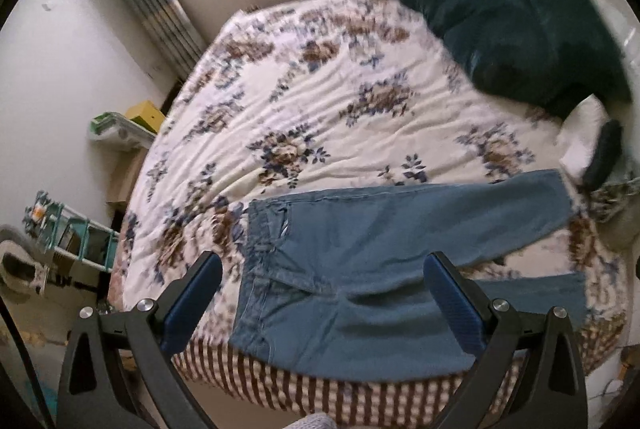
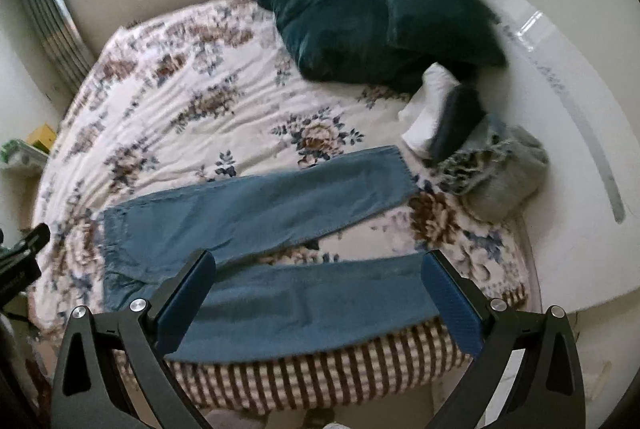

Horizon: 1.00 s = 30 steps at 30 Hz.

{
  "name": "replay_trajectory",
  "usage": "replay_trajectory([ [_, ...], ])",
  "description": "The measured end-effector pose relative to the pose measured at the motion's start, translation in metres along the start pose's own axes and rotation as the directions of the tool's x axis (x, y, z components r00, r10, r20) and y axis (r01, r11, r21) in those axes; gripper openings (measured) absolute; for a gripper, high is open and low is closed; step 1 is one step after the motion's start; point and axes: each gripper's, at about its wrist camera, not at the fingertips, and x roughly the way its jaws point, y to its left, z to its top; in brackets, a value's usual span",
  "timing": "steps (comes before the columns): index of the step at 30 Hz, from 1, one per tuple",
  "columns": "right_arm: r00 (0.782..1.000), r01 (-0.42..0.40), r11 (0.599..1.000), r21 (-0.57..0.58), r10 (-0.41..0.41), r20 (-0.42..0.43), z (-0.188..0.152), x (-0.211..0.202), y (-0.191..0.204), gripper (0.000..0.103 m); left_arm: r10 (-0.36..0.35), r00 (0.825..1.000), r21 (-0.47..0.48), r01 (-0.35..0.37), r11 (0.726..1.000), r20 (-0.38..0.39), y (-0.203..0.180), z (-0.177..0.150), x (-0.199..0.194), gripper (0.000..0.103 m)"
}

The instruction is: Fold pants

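Blue jeans lie flat on the near part of a floral bed, waistband to the left, two legs spread apart toward the right. They also show in the right wrist view. My left gripper is open and empty, held above the seat of the jeans near the bed's front edge. My right gripper is open and empty above the near leg, which reaches the bed's front edge. The far leg angles up to the right.
Dark green pillows sit at the bed's far right. A white item, a dark item and a grey patterned bundle lie right of the leg ends. A small shelf and boxes stand left of the bed. Checked bed skirt hangs at the front.
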Motion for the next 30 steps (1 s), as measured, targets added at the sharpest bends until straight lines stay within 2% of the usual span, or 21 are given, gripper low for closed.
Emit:
replay_trajectory([
  [5, 0.996, 0.034, 0.994, -0.101, -0.042, -0.082, 0.053, 0.136, 0.048, 0.103, 0.048, 0.995, 0.125, -0.037, 0.991, -0.088, -0.028, 0.039, 0.116, 0.103],
  [9, 0.981, 0.044, 0.979, -0.201, -0.081, -0.176, 0.070, 0.247, 0.077, 0.103, 0.044, 0.985, 0.243, -0.002, 0.970, -0.166, -0.056, 0.055, 0.210, 0.103],
  [11, 0.966, 0.010, 0.960, -0.281, -0.083, -0.247, 0.077, 0.320, 0.097, 0.103, 0.044, 0.975, 0.323, 0.029, 0.946, -0.217, -0.074, 0.057, 0.265, 0.103],
  [14, 0.942, -0.009, 0.914, -0.406, -0.129, -0.311, 0.071, 0.397, 0.121, 0.103, 0.046, 0.952, 0.404, 0.085, 0.911, -0.303, -0.091, 0.060, 0.336, 0.101],
  [16, 0.921, -0.027, 0.875, -0.484, -0.166, -0.351, 0.070, 0.447, 0.135, 0.103, 0.035, 0.929, 0.424, 0.134, 0.896, -0.369, -0.095, 0.058, 0.378, 0.092],
  [17, 0.915, -0.029, 0.856, -0.516, -0.184, -0.358, 0.067, 0.463, 0.140, 0.103, 0.027, 0.918, 0.427, 0.157, 0.891, -0.395, -0.095, 0.058, 0.390, 0.087],
  [21, 0.882, -0.078, 0.781, -0.620, -0.237, -0.408, 0.065, 0.520, 0.148, 0.102, -0.034, 0.867, 0.416, 0.272, 0.868, -0.497, -0.093, 0.056, 0.430, 0.087],
  [23, 0.864, -0.123, 0.751, -0.649, -0.241, -0.442, 0.068, 0.542, 0.153, 0.102, -0.059, 0.852, 0.415, 0.313, 0.854, -0.521, -0.093, 0.055, 0.440, 0.089],
  [25, 0.841, -0.181, 0.739, -0.649, -0.225, -0.491, 0.070, 0.560, 0.155, 0.101, -0.078, 0.837, 0.418, 0.349, 0.839, -0.542, -0.095, 0.056, 0.448, 0.089],
  [26, 0.830, -0.204, 0.739, -0.642, -0.216, -0.514, 0.071, 0.566, 0.155, 0.100, -0.085, 0.835, 0.421, 0.359, 0.833, -0.543, -0.096, 0.057, 0.449, 0.088],
  [28, 0.806, -0.268, 0.750, -0.604, -0.169, -0.568, 0.077, 0.576, 0.151, 0.088, -0.100, 0.838, 0.425, 0.371, 0.826, -0.537, -0.097, 0.063, 0.450, 0.084],
  [29, 0.812, -0.289, 0.745, -0.601, -0.142, -0.566, 0.080, 0.573, 0.151, 0.073, -0.116, 0.841, 0.430, 0.382, 0.818, -0.528, -0.098, 0.067, 0.448, 0.070],
  [30, 0.823, -0.297, 0.737, -0.607, -0.125, -0.554, 0.083, 0.570, 0.151, 0.061, -0.137, 0.844, 0.442, 0.402, 0.802, -0.519, -0.101, 0.068, 0.443, 0.061],
])
